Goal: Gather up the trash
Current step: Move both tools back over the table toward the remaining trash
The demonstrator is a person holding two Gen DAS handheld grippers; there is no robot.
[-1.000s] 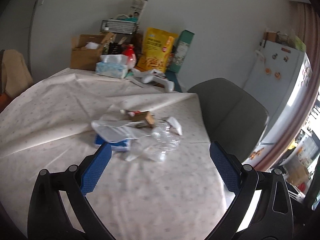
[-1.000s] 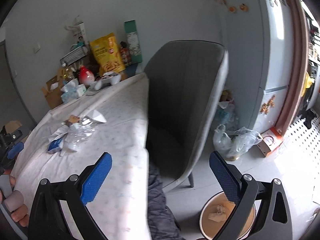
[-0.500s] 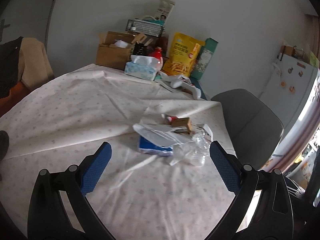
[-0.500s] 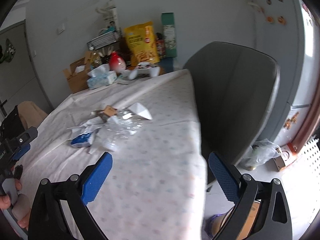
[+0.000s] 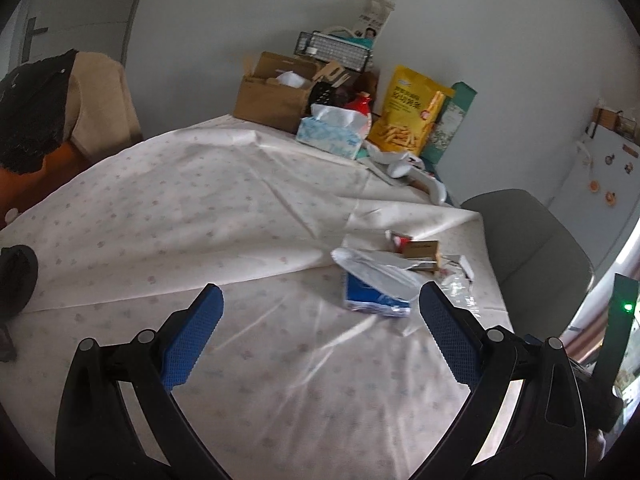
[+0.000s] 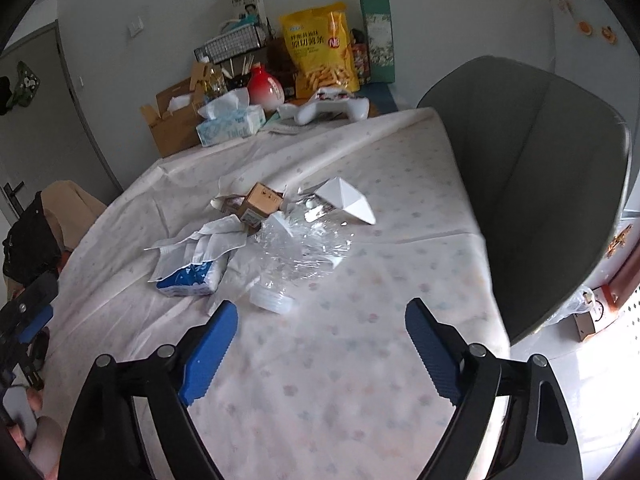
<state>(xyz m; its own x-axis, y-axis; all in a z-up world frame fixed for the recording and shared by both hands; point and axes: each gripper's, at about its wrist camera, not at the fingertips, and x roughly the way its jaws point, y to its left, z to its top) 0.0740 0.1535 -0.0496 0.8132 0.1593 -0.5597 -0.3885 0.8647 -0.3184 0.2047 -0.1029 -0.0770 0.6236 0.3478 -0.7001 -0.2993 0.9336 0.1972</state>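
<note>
A heap of trash lies on the table: a crushed clear plastic bottle (image 6: 304, 248), a blue-and-white wrapper pack (image 6: 188, 276), a small brown carton (image 6: 260, 200) and a folded white paper (image 6: 348, 200). In the left wrist view the blue pack (image 5: 376, 300) and the carton (image 5: 420, 250) lie ahead to the right. My left gripper (image 5: 320, 332) is open and empty, short of the heap. My right gripper (image 6: 320, 344) is open and empty, just in front of the bottle. The left gripper also shows at the left edge of the right wrist view (image 6: 28, 316).
The table has a pale patterned cloth (image 5: 180, 200). At its far end stand a tissue box (image 6: 230, 126), a cardboard box (image 5: 276, 92), a yellow snack bag (image 6: 320, 48) and a red vase (image 6: 265, 88). A grey chair (image 6: 532, 184) stands at the right, a fridge (image 5: 600, 168) behind.
Both grippers have swung towards the table. The right view has turned left from the chair and floor to the trash heap, now closer. The left view has turned left, so the heap sits further right.
</note>
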